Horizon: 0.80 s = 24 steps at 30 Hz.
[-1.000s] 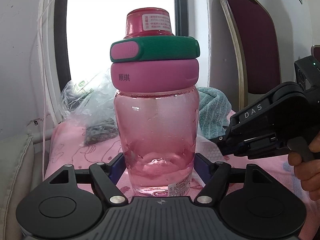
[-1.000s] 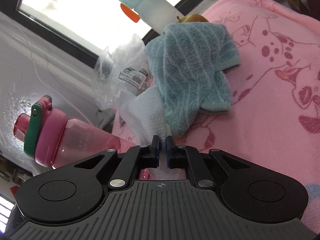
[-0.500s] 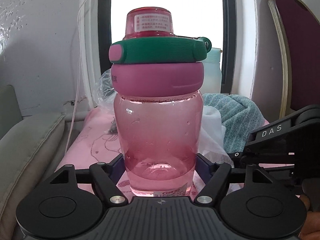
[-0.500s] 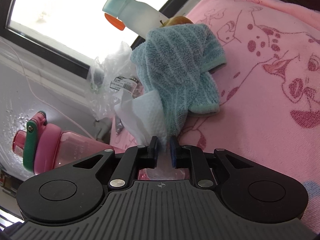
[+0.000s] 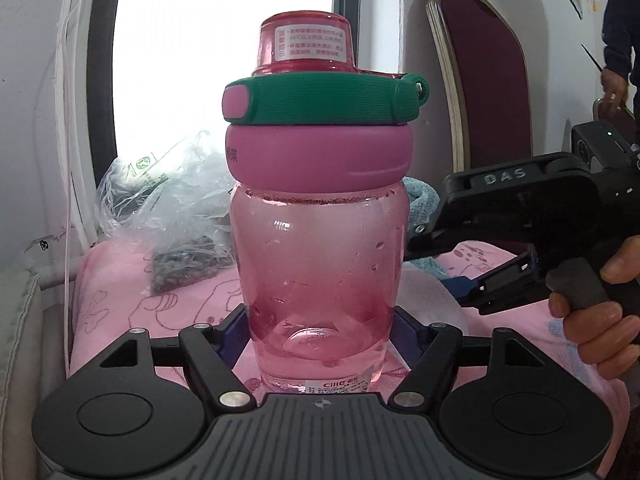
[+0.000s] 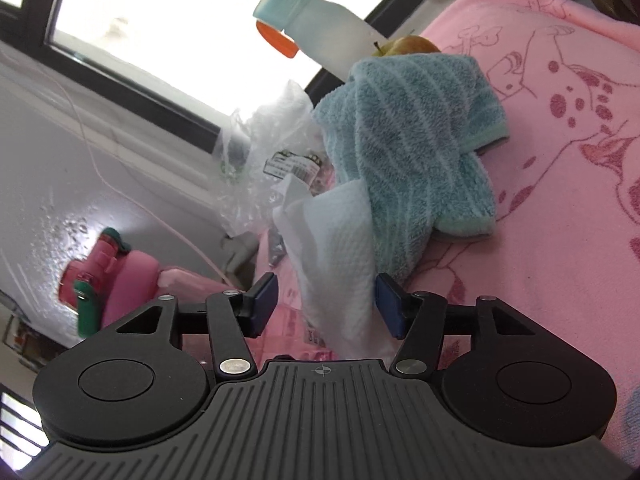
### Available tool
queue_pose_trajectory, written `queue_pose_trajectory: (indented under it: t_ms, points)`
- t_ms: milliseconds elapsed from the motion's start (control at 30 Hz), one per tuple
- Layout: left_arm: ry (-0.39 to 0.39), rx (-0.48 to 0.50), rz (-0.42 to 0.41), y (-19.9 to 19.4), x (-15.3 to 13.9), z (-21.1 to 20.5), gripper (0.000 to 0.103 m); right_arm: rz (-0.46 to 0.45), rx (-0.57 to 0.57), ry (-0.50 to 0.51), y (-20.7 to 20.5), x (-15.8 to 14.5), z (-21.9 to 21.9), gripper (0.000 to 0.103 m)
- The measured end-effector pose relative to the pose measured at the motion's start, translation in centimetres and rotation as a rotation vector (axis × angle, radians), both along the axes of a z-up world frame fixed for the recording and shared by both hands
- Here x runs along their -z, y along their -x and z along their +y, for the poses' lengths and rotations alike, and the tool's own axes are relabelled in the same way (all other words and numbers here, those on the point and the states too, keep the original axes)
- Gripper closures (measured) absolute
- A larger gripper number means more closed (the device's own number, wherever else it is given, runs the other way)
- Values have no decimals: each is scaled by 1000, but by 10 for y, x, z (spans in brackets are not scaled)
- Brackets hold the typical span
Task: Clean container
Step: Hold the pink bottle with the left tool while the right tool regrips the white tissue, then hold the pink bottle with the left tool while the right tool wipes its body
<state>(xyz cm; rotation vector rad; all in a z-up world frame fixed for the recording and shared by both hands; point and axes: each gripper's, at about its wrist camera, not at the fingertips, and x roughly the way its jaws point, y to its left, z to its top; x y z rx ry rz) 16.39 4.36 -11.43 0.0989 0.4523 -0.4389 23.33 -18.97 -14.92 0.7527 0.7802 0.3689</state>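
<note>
My left fingers [image 5: 318,336] gripped the pink bottle [image 5: 318,260] upright above the pink blanket [image 6: 560,168]. My right fingers [image 6: 326,304] stood wide apart, a white paper towel [image 6: 340,256] between them, just beside the blue towel [image 6: 408,152].

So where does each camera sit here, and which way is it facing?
Left wrist: on the left hand-held gripper, facing the window; its fingers clamp the pink bottle; a hand shows at right.
Right wrist: on the right hand-held gripper, rolled sideways, fingers open around a paper towel; no body visible.
Shared: bottle, teal towel, pink blanket.
</note>
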Motion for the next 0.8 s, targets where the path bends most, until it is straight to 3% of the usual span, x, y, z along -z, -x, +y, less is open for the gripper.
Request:
queue_pose_trajectory:
  t_ms: [33,67,133,300,367,533,600,667,800]
  points:
    - [-3,-3,-2,0,0,-1,32,-8,23,61,0,-2,5,48]
    - [-4,-7,-2,0,-1,-2,32,-13,37,115,1,-4,8,66]
    - [1,-9,-1,1,-2,-2,32,-20,54,137,3,-5,8,90]
    - [15,-10,7,-1,-2,1,31,-52,40,70,11,-9,-8,93]
    - [14,-10,6,0,-2,0,31,-70,7,-66,14,-8,-23,93]
    - [6,-12,3,3,-3,-4,31,-145,-85,-659,10,11,-51,92]
    - [2,-13,1,3,-3,-4,31,-161,-103,-756,7,14,-49,93]
    - [0,-14,-1,3,-3,-5,31,-126,-107,-758,0,17,-38,92]
    - [-2,-17,-4,3,-3,-5,32,-40,-64,-550,-11,19,-8,92]
